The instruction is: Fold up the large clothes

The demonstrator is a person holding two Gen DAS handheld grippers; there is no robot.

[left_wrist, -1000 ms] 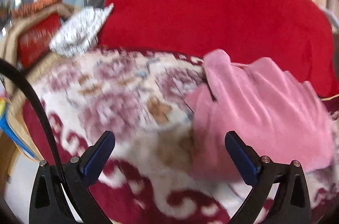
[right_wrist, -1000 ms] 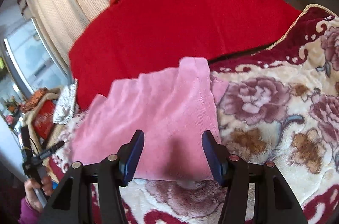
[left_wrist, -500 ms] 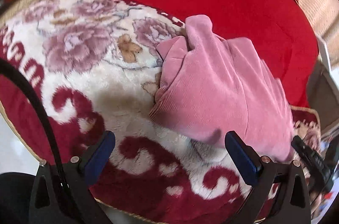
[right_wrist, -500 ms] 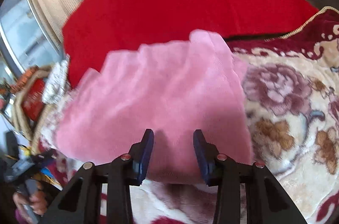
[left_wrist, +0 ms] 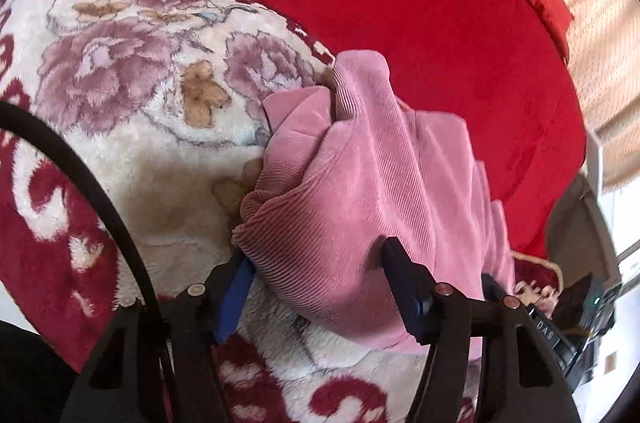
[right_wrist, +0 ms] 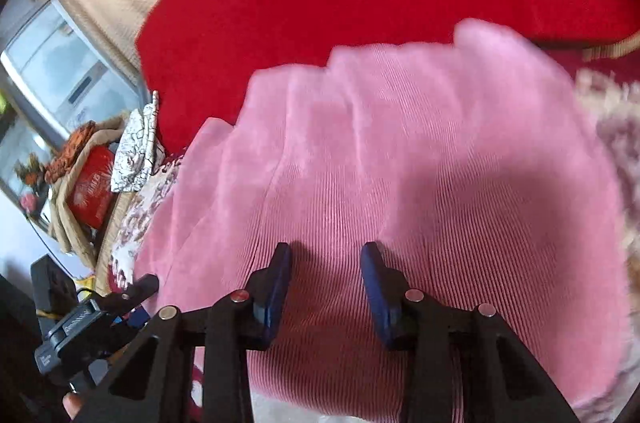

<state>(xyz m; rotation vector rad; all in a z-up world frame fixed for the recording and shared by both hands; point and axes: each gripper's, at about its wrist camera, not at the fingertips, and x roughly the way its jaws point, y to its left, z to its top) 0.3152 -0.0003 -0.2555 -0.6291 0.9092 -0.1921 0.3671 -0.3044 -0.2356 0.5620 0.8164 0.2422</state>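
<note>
A red blanket (left_wrist: 420, 23) covers the far part of the bed, and nearer lies a floral plush blanket (left_wrist: 132, 95) in cream and dark red, on which the pink corduroy garment (left_wrist: 368, 191) sits bunched in soft folds. The left hand-held gripper (left_wrist: 316, 259) has its blue fingers partly closed around the garment's near rolled edge, touching the cloth on both sides. The right hand-held gripper (right_wrist: 325, 255) rests over the same pink cloth with a narrow gap between its fingers, and I cannot tell whether any fabric is pinched.
</note>
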